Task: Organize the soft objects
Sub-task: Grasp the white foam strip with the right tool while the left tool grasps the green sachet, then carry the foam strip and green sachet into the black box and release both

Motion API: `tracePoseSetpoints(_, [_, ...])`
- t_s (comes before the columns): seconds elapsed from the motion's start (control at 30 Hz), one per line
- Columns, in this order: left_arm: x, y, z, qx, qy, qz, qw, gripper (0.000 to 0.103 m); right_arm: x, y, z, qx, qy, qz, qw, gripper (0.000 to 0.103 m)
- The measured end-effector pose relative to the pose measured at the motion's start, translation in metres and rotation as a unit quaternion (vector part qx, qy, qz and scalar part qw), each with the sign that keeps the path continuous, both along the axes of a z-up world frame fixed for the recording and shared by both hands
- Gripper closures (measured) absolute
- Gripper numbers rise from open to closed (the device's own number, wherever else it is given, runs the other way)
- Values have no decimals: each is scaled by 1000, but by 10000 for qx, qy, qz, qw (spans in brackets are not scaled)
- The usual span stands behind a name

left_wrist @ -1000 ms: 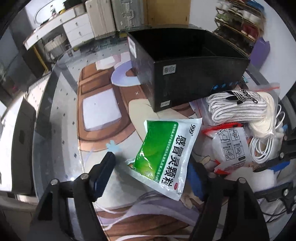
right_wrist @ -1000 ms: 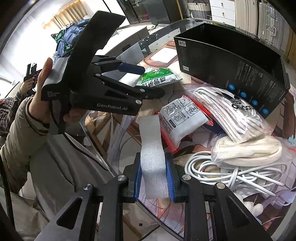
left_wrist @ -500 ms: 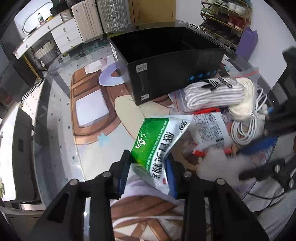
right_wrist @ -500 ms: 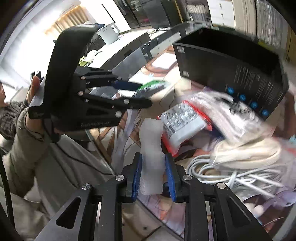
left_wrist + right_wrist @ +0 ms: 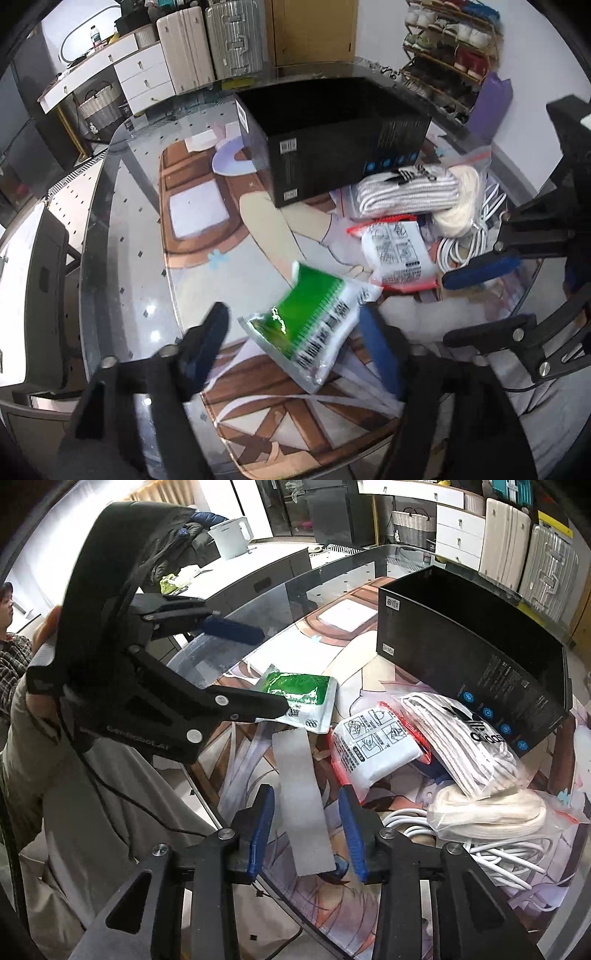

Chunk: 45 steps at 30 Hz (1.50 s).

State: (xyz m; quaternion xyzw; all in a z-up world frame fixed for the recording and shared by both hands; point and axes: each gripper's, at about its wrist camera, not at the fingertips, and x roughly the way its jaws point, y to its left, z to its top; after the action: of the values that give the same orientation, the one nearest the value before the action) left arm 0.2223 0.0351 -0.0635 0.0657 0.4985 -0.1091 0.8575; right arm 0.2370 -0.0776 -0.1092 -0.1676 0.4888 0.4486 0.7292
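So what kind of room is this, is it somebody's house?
Most likely a room in someone's home. Behind the glass table stand suitcases, a white chest of drawers and a rack full of shoes, things people keep where they live.

Glass-topped table with printed illustrated mat under the glass. Resting on it: open black box; green-and-white sachet; white foam strip; red-edged white packet; bagged striped textile; bagged cream bundle; coiled white cable.
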Motion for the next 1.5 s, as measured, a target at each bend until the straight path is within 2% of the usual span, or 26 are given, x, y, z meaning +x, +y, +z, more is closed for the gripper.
tracePoseSetpoints(0.13, [10,2,-9,140,95,-271,9995,23,-2,0,1,10,-44,33,10000,66])
tracePoseSetpoints(0.23, [10,3,-14,-74,271,-442,9986,24,-3,-4,0,15,-22,3,10000,66])
tracePoseSetpoints(0.33, [3,2,-4,-339,110,-636,9973,24,-2,-5,1,62,28,-2,10000,66])
tracePoseSetpoints(0.4, [5,-1,-4,-259,87,-633,9976,24,-2,-5,2,93,36,20,9999,66])
tracePoseSetpoints(0.53, [13,-8,-19,154,152,-646,9977,24,-5,-5,7,116,-70,65,9999,66])
tracePoseSetpoints(0.67, [14,-8,-21,67,222,-652,9976,25,-7,-7,14,200,-85,104,9997,66])
tracePoseSetpoints(0.7, [13,-8,-23,68,256,-669,9974,26,-8,-7,14,209,-77,125,9997,66])
tracePoseSetpoints(0.77, [13,-10,-29,168,353,-686,9969,42,-11,-6,15,199,-81,164,9996,66])
tracePoseSetpoints(0.8, [14,-10,-31,150,389,-687,9968,43,-12,-5,15,183,-88,198,9996,66])
tracePoseSetpoints(0.87, [15,-8,-31,45,443,-640,9970,54,-15,-3,15,151,-137,262,9995,66])
tracePoseSetpoints(1.0, [16,-4,-30,-16,454,-518,9976,67,-21,1,16,103,-253,332,9991,66])
tracePoseSetpoints(1.13, [11,-7,-28,31,444,-554,9975,70,-23,5,12,-11,-319,405,9987,66])
tracePoseSetpoints(1.37, [7,-9,-21,29,365,-541,9979,71,-10,3,6,-210,-498,180,9984,66])
tracePoseSetpoints(1.5, [4,-7,-17,7,307,-493,9983,71,-4,5,-6,-362,-409,202,9983,58])
